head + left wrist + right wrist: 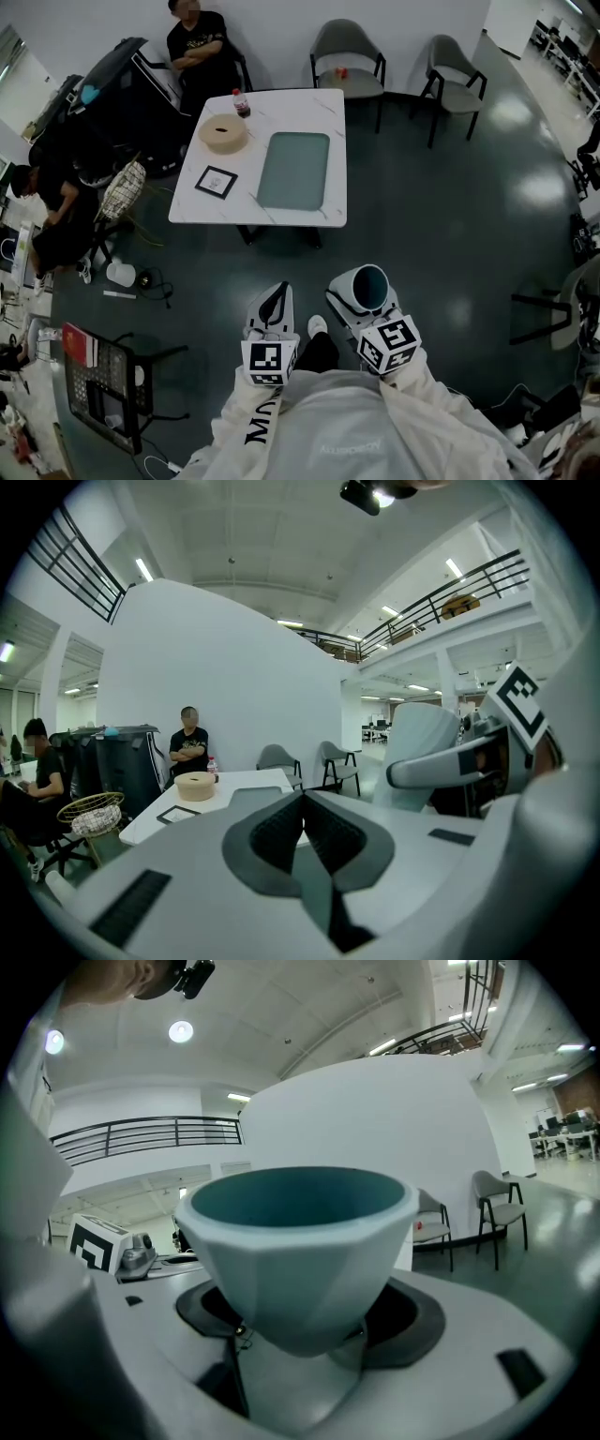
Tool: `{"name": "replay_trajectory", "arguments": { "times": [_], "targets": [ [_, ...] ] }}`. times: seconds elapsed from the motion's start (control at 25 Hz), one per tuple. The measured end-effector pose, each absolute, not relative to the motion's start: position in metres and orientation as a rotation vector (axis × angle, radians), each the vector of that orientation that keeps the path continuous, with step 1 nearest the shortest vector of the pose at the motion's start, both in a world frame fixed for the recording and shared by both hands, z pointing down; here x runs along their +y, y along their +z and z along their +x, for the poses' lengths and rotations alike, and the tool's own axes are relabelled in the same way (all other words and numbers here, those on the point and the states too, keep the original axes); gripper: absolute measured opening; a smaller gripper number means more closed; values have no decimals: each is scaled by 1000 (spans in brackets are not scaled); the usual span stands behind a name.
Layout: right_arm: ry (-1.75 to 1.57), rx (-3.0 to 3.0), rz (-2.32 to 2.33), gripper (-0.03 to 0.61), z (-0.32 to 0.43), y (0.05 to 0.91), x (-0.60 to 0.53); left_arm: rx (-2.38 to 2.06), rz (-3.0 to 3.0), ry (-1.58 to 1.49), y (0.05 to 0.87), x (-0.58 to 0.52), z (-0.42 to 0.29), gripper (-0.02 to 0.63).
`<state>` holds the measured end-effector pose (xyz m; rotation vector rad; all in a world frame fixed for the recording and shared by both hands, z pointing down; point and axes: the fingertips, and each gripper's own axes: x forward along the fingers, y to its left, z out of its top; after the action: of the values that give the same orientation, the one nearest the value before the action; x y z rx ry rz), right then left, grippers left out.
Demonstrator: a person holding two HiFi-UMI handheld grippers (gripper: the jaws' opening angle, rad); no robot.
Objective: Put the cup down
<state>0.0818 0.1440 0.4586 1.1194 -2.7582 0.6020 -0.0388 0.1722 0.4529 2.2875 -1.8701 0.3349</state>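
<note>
I stand on a dark floor, facing a white worktop (309, 108) at twelve o'clock, well apart from me. My right hand-held gripper (356, 298) is clamped on the cup (366, 284), a faceted cup that is pale outside and teal inside. It sits at about one o'clock from my chest, over the floor and not yet over the worktop.

In the right gripper view the cup (300, 1241) stands upright with its mouth up. The right hand-held gripper (300, 1330) grips it low, where the body tapers. I judge the low grip keeps the rim clear and the cup level for setting down.

My left hand-held gripper (274, 298) is at eleven o'clock from my chest, beside the right one. The left gripper view shows its jaws pressed together with nothing between them, and I judge it is kept closed and idle because the cup needs only one grip.

On the worktop lies a grey-green tray (294, 170). A pale roll (223, 133) sits at ten o'clock from the tray, a square marker card (217, 181) at nine o'clock, and a small bottle (242, 103) at eleven o'clock. The tray is bare and nearest my cup side, so it looks the likeliest landing place. A person (197, 47) sits behind the worktop's far edge.
</note>
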Motion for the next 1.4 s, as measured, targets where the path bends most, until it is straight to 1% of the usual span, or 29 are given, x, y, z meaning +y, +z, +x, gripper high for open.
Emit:
{"name": "replay_trajectory", "arguments": {
  "times": [0.44, 0.72, 1.4],
  "targets": [
    [580, -2738, 1157, 357, 35, 457, 70, -1834, 2317, 315, 453, 94, -85, 11],
    [570, -2746, 1166, 357, 15, 453, 40, -1827, 2346, 303, 448, 64, -104, 11],
    [528, -2756, 1163, 357, -2, 439, 28, -1841, 2341, 258, 445, 57, -121, 11]
  ]
}}
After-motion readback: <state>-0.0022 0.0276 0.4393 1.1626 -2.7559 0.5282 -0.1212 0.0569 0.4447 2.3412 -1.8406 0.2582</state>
